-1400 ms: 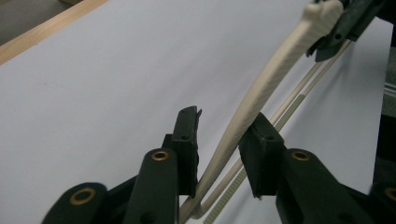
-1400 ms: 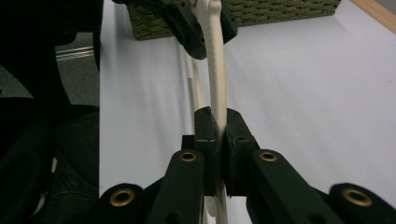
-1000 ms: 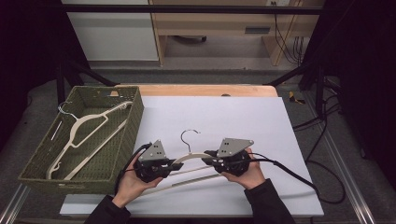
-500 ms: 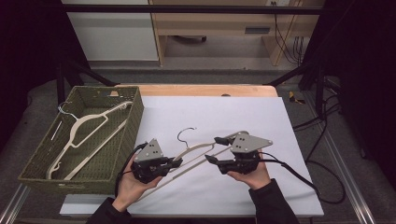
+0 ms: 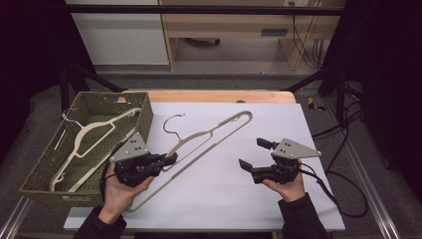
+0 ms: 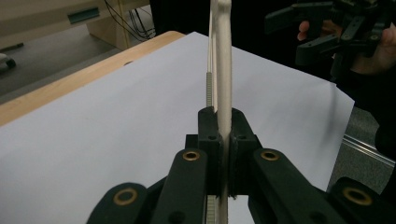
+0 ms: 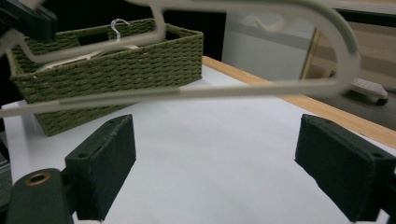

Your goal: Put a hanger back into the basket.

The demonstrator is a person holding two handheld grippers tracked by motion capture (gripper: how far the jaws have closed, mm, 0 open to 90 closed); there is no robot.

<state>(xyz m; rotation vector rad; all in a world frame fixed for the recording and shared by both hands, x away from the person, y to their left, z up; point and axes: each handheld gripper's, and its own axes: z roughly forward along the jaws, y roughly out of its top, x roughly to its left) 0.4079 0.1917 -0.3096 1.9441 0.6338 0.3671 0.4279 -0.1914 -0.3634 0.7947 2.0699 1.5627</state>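
No legible text, labels, brands, numbers or signs.
From where I hold my two grippers, I can read no writing on any surface: the white table sheet [image 5: 239, 149], the woven green basket [image 5: 144, 112] and the cream hanger [image 5: 209, 137] bear no lettering, and the pale plate on the wooden shelf [image 5: 274, 32] behind is too small and blurred to read.

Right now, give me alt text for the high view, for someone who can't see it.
The left gripper is shut on a cream hanger and holds it slanted over a white table, while the right gripper is open beside it, empty. A green basket at the left holds another hanger.
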